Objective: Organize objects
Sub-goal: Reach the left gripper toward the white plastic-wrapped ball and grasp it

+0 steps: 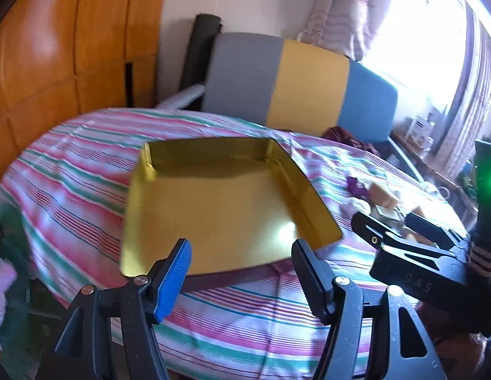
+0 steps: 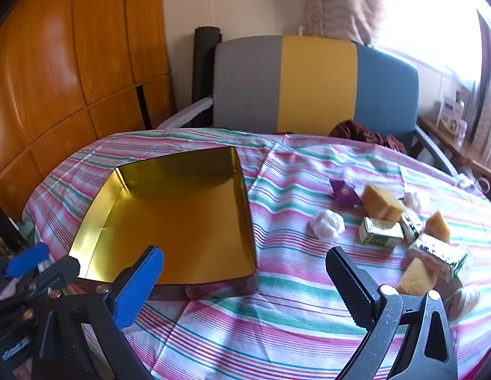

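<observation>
Nearest the right wrist camera, the right claw hangs over the striped cloth with its jaws spread wide and nothing between them. The left claw hovers at the near edge of the gold tin, jaws parted and empty, with the tin's near rim showing between its fingers; whether they touch it cannot be told.

The tin sits open and empty on the surface, left of centre in the right wrist view, with its dark outer wall facing the cameras. Just beyond the right claw and to its right lies a loose cluster of small things, well apart from the tin: a pale yellow sponge block closest, a foil-wrapped packet touching it, a small green-and-white box, and a crumpled white ball of paper nearest the tin. Farther back are another yellow block, a smaller yellow wedge, a second white wad and a purple folded paper shape.

In the left wrist view the right claw stands between the camera and this cluster and hides much of it.

Behind the surface stands a chair back in grey, yellow and blue, with dark red cloth at its foot. Wooden panelling fills the left, and a bright curtained window the far right.
</observation>
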The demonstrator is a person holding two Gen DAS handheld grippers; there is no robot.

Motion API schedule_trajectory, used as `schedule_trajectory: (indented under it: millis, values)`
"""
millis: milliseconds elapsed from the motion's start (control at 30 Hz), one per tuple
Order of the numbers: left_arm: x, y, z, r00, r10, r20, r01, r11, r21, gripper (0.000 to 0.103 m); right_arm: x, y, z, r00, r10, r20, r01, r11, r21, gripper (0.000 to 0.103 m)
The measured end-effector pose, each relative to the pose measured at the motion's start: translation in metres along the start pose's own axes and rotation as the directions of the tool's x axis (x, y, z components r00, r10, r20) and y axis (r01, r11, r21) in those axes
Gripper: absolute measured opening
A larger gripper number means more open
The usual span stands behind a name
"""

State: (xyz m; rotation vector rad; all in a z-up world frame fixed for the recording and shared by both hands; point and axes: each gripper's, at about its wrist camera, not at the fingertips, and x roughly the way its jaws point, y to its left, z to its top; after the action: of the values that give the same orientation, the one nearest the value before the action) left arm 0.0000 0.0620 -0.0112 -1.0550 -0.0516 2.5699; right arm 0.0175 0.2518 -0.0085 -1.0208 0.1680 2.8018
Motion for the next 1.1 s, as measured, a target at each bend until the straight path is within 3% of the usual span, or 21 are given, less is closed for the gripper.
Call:
schedule_trajectory:
  millis: [267,433,667,733,900,967,1100]
  values:
    - [0.015,-0.034,0.000,0.996,-0.072,-0.050,0.077,0.991,0.109,0.066,-0.006,-0.061,-0.007,0.998,-0.046,-0.039,0.049,0.995,0.088,0.103]
    - [0.027,-0.061,0.005,0.990,-0.105,-0.095,0.121,0.976,0.183,0.066,-0.024,-0.134,-0.010,0.990,-0.128,-0.053,0.135,0.974,0.181,0.103]
    - [0.050,-0.120,0.022,0.962,-0.196,-0.191,0.244,0.929,0.278,0.066,-0.043,-0.239,-0.004,0.973,-0.220,-0.066,0.229,0.923,0.310,0.103]
    - [0.062,-0.138,0.029,0.947,-0.222,-0.230,0.285,0.913,0.291,0.066,-0.042,-0.258,-0.004,0.974,-0.219,-0.054,0.225,0.920,0.323,0.103]
    - [0.094,-0.172,0.047,0.933,-0.235,-0.274,0.316,0.898,0.307,0.063,-0.037,-0.295,-0.012,0.983,-0.183,-0.022,0.177,0.901,0.395,0.103]
    - [0.113,-0.185,0.052,0.938,-0.203,-0.282,0.294,0.896,0.332,0.062,-0.037,-0.304,-0.015,0.988,-0.157,-0.013,0.146,0.885,0.443,0.103]
    - [0.158,-0.204,0.059,0.924,-0.160,-0.348,0.276,0.908,0.316,0.058,-0.041,-0.309,-0.016,0.989,-0.147,0.007,0.126,0.874,0.469,0.103]
